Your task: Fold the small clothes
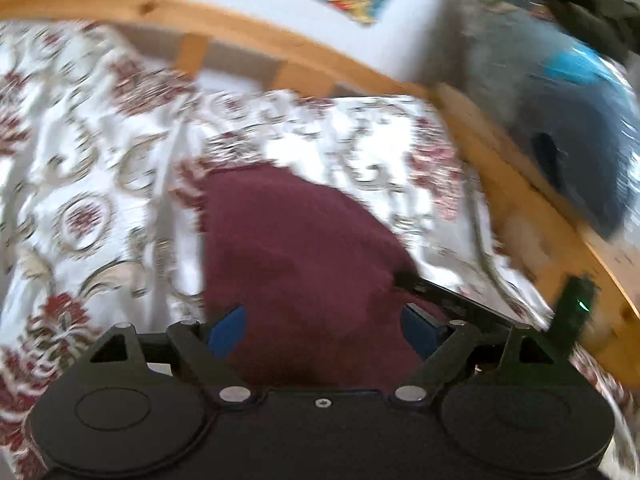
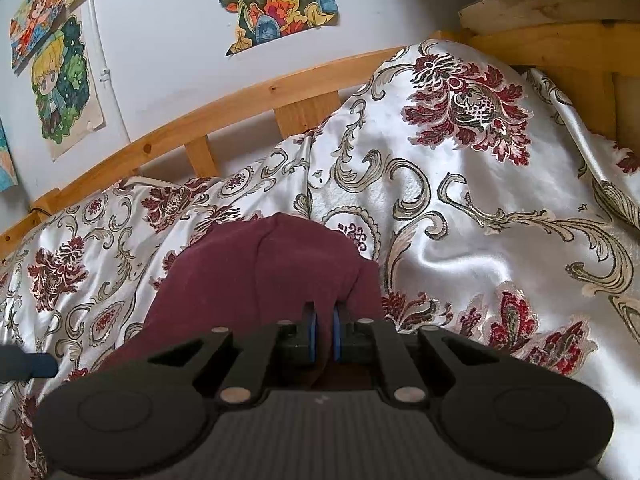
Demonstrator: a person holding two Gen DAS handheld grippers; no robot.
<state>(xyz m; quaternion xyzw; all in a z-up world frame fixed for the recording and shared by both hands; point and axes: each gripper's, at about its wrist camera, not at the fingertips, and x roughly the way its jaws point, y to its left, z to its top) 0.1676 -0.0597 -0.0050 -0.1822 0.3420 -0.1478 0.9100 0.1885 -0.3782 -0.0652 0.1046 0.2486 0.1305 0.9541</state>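
Observation:
A dark maroon garment lies bunched on a floral satin bedspread. In the right wrist view my right gripper is shut on a fold at the garment's near edge, with maroon cloth pinched between its blue pads. The left wrist view is blurred. In it the same maroon garment spreads ahead of my left gripper, which is open, its blue pads wide apart over the cloth and gripping nothing. A black bar rests at the garment's right edge.
A wooden bed rail runs behind the bedspread, and a wooden post stands at the right. Coloured drawings hang on the white wall. A blurred blue-grey bundle sits on the rail at the right of the left wrist view.

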